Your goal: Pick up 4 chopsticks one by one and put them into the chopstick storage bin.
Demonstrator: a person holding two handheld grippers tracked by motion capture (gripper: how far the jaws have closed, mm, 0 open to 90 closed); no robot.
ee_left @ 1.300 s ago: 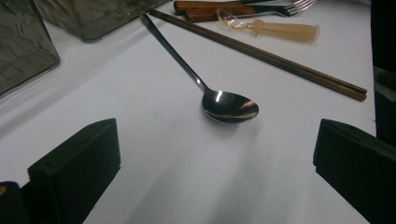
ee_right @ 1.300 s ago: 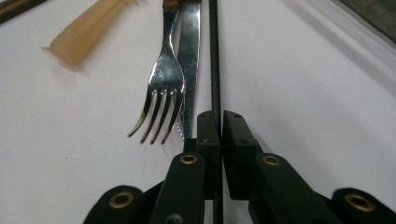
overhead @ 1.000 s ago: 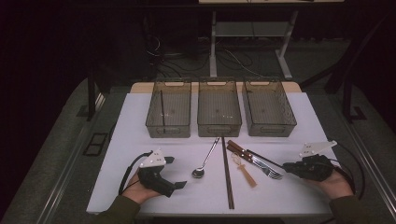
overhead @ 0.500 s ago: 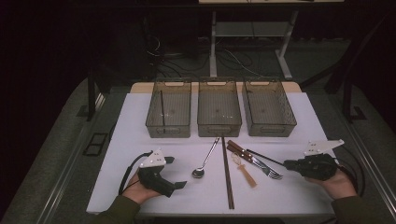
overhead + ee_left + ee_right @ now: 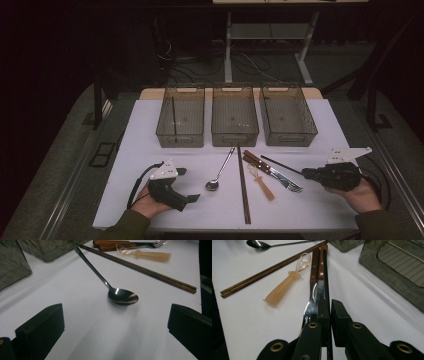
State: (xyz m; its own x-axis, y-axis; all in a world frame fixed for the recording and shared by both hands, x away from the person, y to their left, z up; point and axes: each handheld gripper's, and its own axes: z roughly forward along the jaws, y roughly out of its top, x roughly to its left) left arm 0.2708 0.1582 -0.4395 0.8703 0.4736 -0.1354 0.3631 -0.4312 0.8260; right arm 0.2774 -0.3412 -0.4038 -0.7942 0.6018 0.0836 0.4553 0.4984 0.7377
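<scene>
On the white table (image 5: pixel 150 130), at about 4 o'clock from its centre, the right gripper (image 5: pixel 306 173) lies low in the person's right hand (image 5: pixel 357 194), jaws drawn narrow onto one black chopstick (image 5: pixel 280 165). In the right gripper view that thin black stick (image 5: pixel 325 277) runs straight out from between the pads toward 12 o'clock, passing over the wooden-handled fork (image 5: pixel 313 287) and knife (image 5: pixel 320 286). Just at 9 o'clock of these lies a small clear plastic spoon (image 5: pixel 287 281), then a pair of brown chopsticks (image 5: pixel 269 268) on a slant.

At 7 o'clock of the table, the left gripper (image 5: pixel 190 185) rests in the left hand (image 5: pixel 150 205), jaws wide apart with nothing between them. The left gripper view shows a steel spoon (image 5: pixel 120 295) on bare table ahead of it, bowl nearest, handle running away to 11 o'clock.

Along the far edge, at 12 o'clock, three smoky plastic bins (image 5: pixel 235 117) sit side by side. One dark stick (image 5: pixel 173 116) leans inside the left bin.
</scene>
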